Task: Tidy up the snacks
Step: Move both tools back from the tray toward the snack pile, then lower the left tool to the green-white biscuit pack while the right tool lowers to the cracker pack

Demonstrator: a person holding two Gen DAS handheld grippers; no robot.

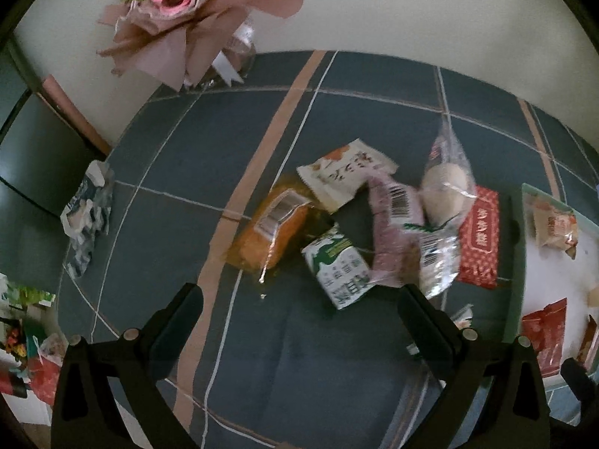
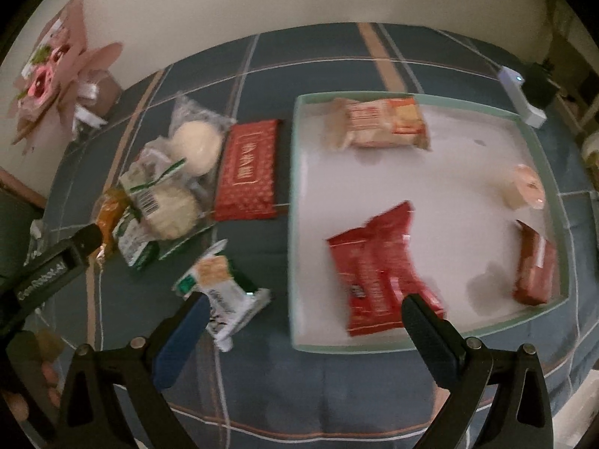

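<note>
The left gripper (image 1: pixel 299 299) hangs released over bare checked cloth (image 1: pixel 179 157), its jaws wide apart and holding nothing. The right gripper (image 2: pixel 303 305) is likewise spread and empty, above the tray's near-left corner.

Just beyond the right gripper's left finger (image 2: pixel 179 336) lies a white-and-green packet (image 2: pixel 224 299) on the cloth, its long axis slanting from near-right to far-left. In the tray (image 2: pixel 295 224), a red bag (image 2: pixel 378 273) lies nearest, its long axis running near to far and leaning slightly right. A brown packet (image 2: pixel 535 265) sits by the tray's right edge, a pale round snack (image 2: pixel 528 187) farther along that edge, and an orange-and-cream pack (image 2: pixel 378 123) lies crosswise at the far edge.

Left of the tray, just beside its left edge, a red packet (image 2: pixel 249 170) lies lengthwise near to far. Beyond it to the left is a heap: green-and-white carton (image 1: pixel 337 269), orange pouch (image 1: pixel 273 224), pink pack (image 1: pixel 393 232), clear bag with a round bun (image 1: pixel 445 183), white sachet (image 1: pixel 344 172).

A pink bouquet (image 1: pixel 183 11) stands at the cloth's far-left corner.
</note>
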